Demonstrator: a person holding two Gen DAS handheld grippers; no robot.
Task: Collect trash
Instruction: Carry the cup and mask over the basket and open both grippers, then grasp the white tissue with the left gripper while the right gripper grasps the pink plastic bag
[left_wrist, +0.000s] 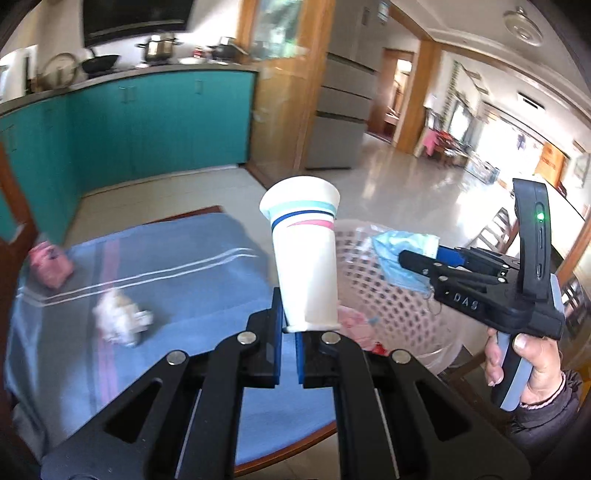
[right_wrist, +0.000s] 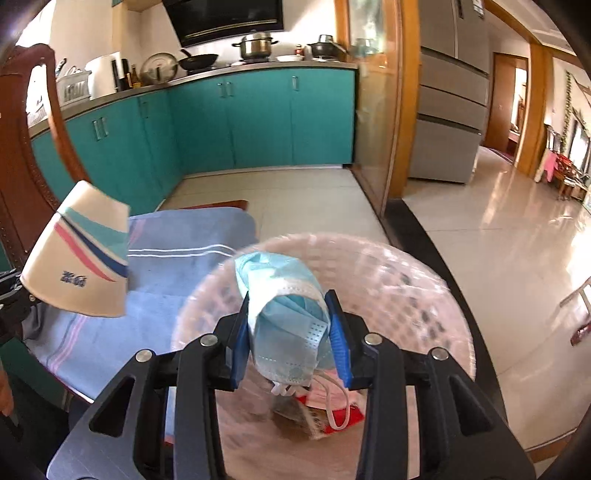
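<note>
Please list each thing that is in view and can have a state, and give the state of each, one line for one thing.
Left claw: shut on the paper cup's base.
Paper cup: held upright, off the table.
Right claw: shut on the face mask.
Face mask: crumpled, held above the basket.
Basket: some trash already inside.
Crumpled tissue: lying on the blue cloth.
Pink packet: lying on the blue cloth.
</note>
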